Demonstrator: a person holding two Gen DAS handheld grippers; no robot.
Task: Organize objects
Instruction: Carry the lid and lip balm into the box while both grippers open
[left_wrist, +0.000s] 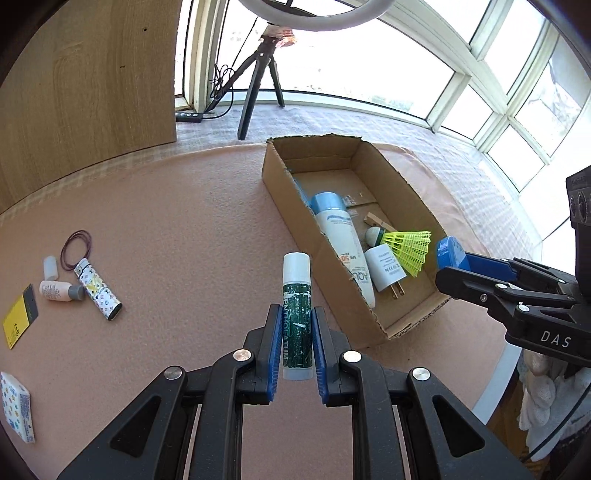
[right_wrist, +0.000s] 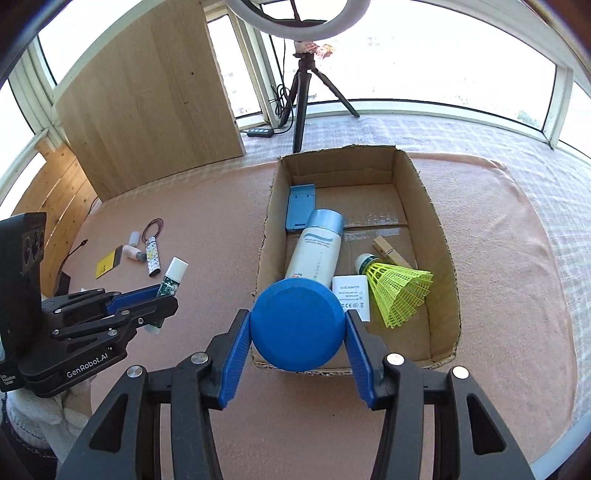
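Note:
My left gripper (left_wrist: 295, 317) is shut on a green lip balm stick (left_wrist: 296, 295) with a white cap, held above the pink cloth left of the cardboard box (left_wrist: 280, 195). My right gripper (right_wrist: 297, 325) is shut on a round blue disc (right_wrist: 297, 325), held over the box's near edge (right_wrist: 448, 288); it also shows in the left wrist view (left_wrist: 450, 254). In the box lie a white sunscreen bottle (right_wrist: 316, 254), a white charger (right_wrist: 352, 295), a yellow shuttlecock (right_wrist: 397, 288), a wooden clothespin (right_wrist: 388, 253) and a blue stand (right_wrist: 300, 210).
On the cloth at left lie a patterned lighter (left_wrist: 98, 290), a small pink bottle (left_wrist: 59, 291), a brown hair tie (left_wrist: 75, 249), a yellow card (left_wrist: 18, 321) and a patterned pack (left_wrist: 16, 411). A wooden board (right_wrist: 147, 99) and a tripod (right_wrist: 306, 92) stand behind.

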